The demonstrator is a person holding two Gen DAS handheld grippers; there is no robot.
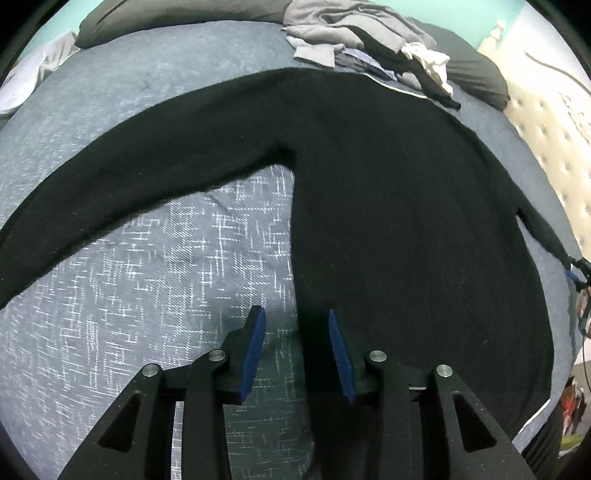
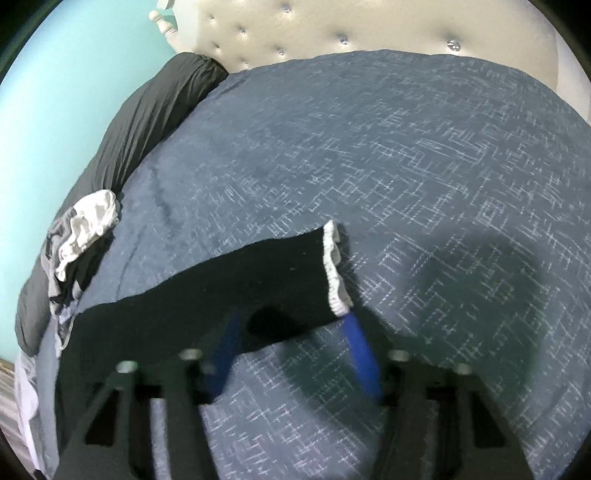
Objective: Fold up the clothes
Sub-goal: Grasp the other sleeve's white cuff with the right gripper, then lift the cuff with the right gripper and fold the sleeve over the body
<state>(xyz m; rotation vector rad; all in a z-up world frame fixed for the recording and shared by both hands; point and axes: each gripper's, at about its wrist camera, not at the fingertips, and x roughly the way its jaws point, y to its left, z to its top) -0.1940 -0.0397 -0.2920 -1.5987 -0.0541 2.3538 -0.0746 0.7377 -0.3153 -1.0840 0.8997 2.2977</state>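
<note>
Black sweater (image 1: 388, 192) lying spread flat on the bed (image 1: 147, 280). Left gripper (image 1: 297, 347) hovering at its hem edge, jaws apart, gripping nothing. Right gripper (image 2: 291, 354) straddling the sleeve cuff (image 2: 334, 269), jaws apart, not pressing.

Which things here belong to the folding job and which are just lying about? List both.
In the job:
- black sweater, spread flat
- its white-edged cuff
- left gripper
- right gripper

Lying about:
- heap of clothes
- dark pillow
- tufted headboard

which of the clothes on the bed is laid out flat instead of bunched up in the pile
The black long-sleeved top, spread across the blue bedspread with sleeves out. The grey, black and white clothes sit crumpled in a heap beyond it.
</note>
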